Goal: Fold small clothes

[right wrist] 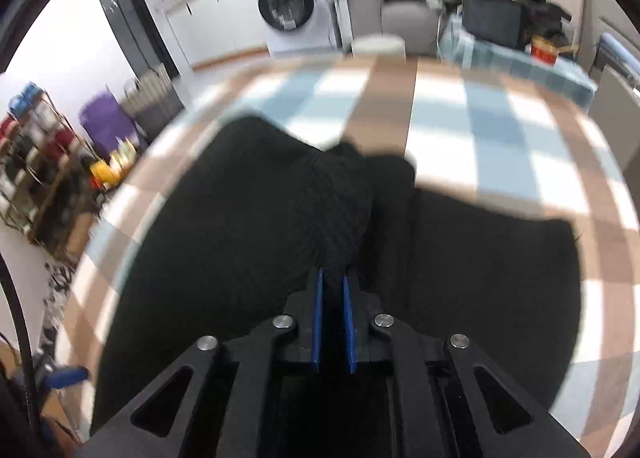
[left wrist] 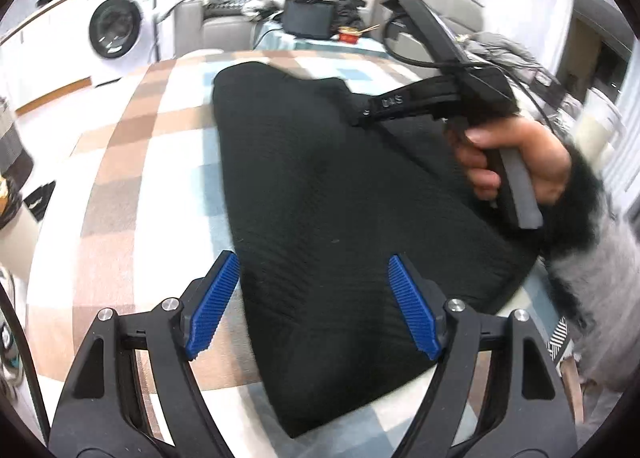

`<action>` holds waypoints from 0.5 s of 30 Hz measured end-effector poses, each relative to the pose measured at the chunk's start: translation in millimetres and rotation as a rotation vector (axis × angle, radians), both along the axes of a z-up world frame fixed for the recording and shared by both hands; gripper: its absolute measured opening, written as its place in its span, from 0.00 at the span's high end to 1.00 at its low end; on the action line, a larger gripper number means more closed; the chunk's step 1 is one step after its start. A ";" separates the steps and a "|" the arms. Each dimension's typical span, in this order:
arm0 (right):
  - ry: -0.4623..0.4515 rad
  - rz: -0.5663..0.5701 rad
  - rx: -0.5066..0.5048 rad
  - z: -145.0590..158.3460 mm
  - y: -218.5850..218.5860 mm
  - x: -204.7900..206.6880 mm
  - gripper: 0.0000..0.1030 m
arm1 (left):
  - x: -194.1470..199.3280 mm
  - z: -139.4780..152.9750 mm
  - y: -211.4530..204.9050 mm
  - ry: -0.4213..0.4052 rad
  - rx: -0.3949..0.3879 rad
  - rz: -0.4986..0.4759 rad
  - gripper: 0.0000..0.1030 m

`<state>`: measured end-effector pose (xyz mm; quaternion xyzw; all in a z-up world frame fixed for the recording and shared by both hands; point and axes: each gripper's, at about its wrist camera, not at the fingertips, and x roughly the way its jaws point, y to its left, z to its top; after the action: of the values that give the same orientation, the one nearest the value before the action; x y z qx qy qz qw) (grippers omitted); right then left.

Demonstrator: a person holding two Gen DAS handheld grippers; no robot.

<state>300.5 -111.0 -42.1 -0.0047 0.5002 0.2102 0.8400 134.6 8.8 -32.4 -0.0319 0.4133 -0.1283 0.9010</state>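
Near the table's (left wrist: 132,162) far edge, your right gripper (right wrist: 333,278) pinched the black garment's (left wrist: 320,198) fold. Left gripper (left wrist: 314,298) hung released over its near end, long axis running away from you.

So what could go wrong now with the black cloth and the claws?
The right claw is pinched on only a small bunched bit of the black cloth, so it might slip out when lifted. The left claw is open and holds nothing, so the cloth could drag across the checked tablecloth and fold crooked.
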 end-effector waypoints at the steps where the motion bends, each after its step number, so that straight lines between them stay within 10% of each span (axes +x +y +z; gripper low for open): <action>1: 0.001 -0.004 0.008 2.2 -2.7 -0.6 0.85 | 1.2 -1.4 0.4 0.006 0.003 0.002 0.27; 15: 0.150 0.001 0.307 -2.1 -55.6 -106.1 0.65 | 9.1 -10.3 2.6 0.036 0.000 0.049 0.27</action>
<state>194.3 -166.6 -44.2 0.1392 0.5234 0.2845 0.7911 143.7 11.4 -42.7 -0.0444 0.4283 -0.1057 0.8963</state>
